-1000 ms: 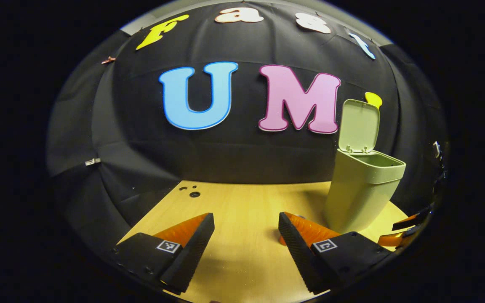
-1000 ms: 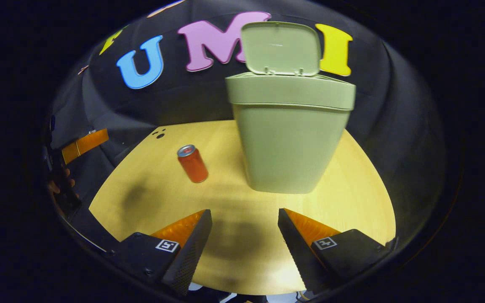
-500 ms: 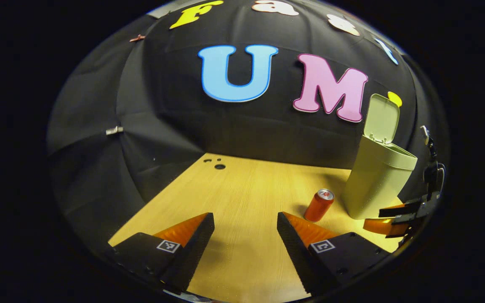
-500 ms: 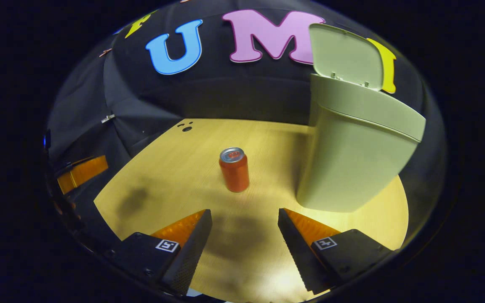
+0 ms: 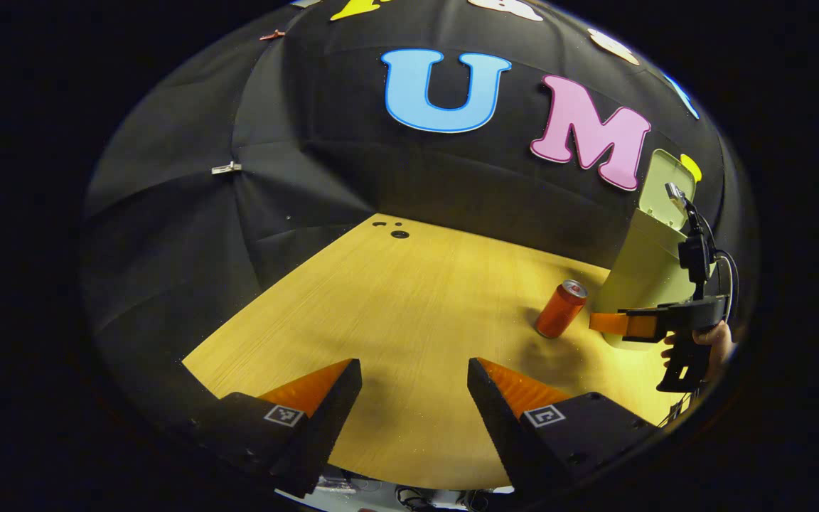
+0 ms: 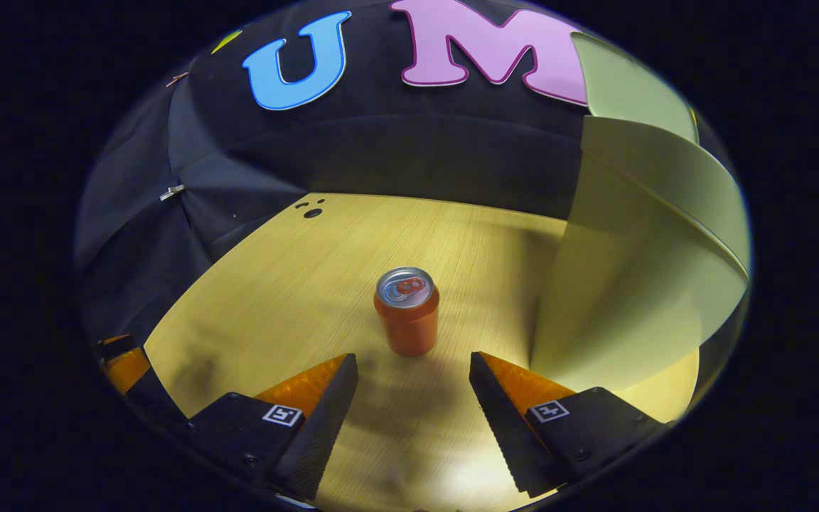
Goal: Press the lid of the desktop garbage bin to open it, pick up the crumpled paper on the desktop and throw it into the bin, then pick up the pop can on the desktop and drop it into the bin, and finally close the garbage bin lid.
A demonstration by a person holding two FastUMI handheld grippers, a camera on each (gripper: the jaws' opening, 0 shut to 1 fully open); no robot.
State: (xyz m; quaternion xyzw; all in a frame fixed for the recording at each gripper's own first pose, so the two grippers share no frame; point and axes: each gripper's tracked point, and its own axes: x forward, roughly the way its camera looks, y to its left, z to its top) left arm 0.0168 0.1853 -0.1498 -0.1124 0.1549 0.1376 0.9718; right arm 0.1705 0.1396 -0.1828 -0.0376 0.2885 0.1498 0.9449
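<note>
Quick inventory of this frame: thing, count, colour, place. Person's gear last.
pop can: 1, orange-red with silver top, upright on the table, left of the bin
garbage bin: 1, pale green, on the table at right, lid raised
table: 1, light wood, small dark holes at far corner
right hand-held gripper: 1, open, fingers just short of the can
left hand-held gripper: 1, open, over bare table
hand: 1, holding the right hand-held gripper, near the bin
</note>
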